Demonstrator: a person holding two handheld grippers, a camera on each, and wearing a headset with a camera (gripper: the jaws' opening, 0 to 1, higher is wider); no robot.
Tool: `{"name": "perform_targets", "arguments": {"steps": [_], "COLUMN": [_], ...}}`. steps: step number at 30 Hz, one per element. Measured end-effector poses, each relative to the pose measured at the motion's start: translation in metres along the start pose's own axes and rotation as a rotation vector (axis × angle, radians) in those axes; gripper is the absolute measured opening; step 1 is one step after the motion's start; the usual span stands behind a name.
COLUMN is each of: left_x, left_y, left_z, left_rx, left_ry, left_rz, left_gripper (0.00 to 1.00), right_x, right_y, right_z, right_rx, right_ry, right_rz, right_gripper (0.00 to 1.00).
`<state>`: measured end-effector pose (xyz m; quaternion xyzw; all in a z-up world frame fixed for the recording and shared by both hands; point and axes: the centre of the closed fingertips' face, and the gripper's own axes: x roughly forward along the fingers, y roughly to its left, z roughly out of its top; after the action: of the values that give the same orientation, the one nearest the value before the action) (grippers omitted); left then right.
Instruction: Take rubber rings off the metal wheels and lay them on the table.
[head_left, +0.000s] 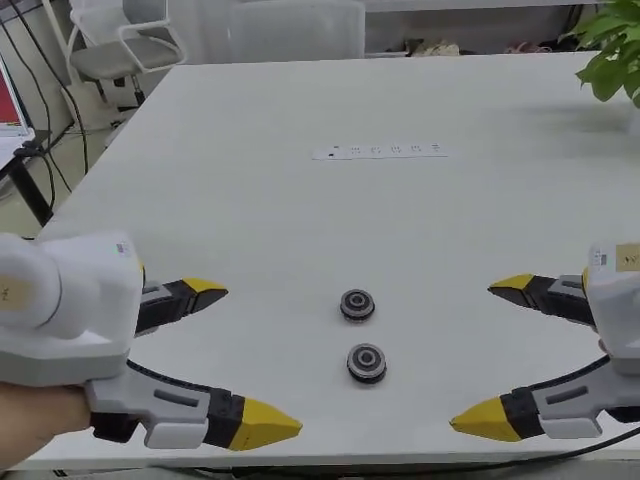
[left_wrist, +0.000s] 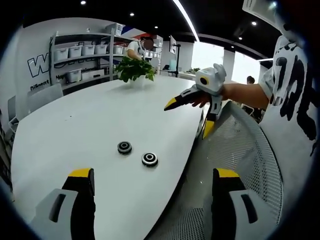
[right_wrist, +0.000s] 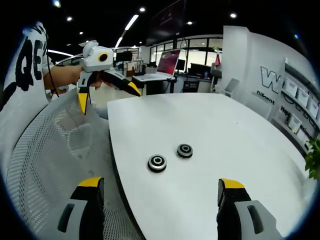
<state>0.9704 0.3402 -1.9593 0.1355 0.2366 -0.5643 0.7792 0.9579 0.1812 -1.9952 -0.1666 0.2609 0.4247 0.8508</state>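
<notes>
The room is an open office, with storage shelving (left_wrist: 75, 60) along the wall at the upper left of the left gripper view and a grey swivel chair (head_left: 125, 45) at the upper left of the head view. A leafy green plant (head_left: 612, 55) stands at the upper right. The broad, pale, matte white table (head_left: 300, 220) is flat and uncluttered, so there is plenty of bare surface for laying rings down. A white power strip (head_left: 380, 151) lies well up the frame, far from the work.

The left gripper (head_left: 262, 360) sits at the lower left and the right gripper (head_left: 471, 357) at the lower right. Both have their yellow-tipped jaws spread wide and hold nothing.

Between them, at lower centre, lie two small round metal wheels, the farther wheel (head_left: 357, 305) and the nearer wheel (head_left: 367, 362), flat on the table and near each other but apart. Each wears a black rubber ring (head_left: 350, 363) around its rim. The nearer wheel looks the easier start: pin its hub with one gripper (so it cannot skate on the smooth top), then pinch the ring's edge with the other and peel it up and off.
</notes>
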Motion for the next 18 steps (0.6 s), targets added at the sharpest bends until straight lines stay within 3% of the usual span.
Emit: {"name": "perform_targets", "arguments": {"steps": [5, 18], "left_x": [0.005, 0.018], "left_y": [0.000, 0.006], "left_z": [-0.003, -0.007], "left_rx": [0.010, 0.018], "left_ry": [0.007, 0.015], "left_rz": [-0.012, -0.025], "left_gripper": [0.96, 0.95], "right_x": [0.006, 0.014], "right_y": [0.003, -0.007], "right_z": [-0.004, -0.010], "right_rx": [-0.011, -0.010], "right_ry": [0.006, -0.007], "right_rz": [0.025, 0.040], "right_gripper": [0.92, 0.90]}}
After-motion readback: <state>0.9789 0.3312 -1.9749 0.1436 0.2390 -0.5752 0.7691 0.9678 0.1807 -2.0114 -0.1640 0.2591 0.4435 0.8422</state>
